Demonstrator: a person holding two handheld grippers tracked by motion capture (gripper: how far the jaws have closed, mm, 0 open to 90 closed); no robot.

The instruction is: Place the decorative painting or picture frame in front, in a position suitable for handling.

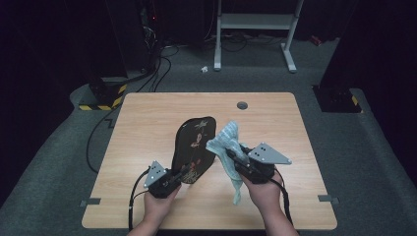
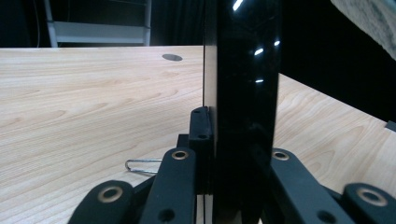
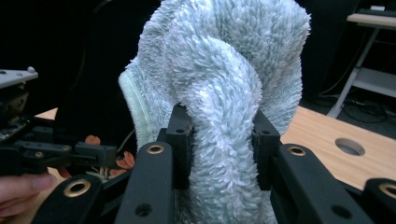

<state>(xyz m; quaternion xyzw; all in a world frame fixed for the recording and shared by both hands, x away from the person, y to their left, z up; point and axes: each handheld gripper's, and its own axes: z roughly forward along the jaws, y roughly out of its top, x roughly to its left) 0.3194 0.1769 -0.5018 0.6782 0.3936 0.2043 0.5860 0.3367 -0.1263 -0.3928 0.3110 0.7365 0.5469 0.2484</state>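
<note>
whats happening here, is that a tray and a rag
A person at a wooden table works with a gripper in each hand. The left gripper is clamped on the lower edge of a black lacquered tray with a flower pattern, holding it up on edge. The right gripper is shut on a bunched pale blue fluffy cloth, held just beside the tray's face. It looks like the tray is about to be wiped.

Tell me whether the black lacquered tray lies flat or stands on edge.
On edge: the black lacquered tray stands tilted on the wooden table, its edge clamped in the left gripper.
</note>
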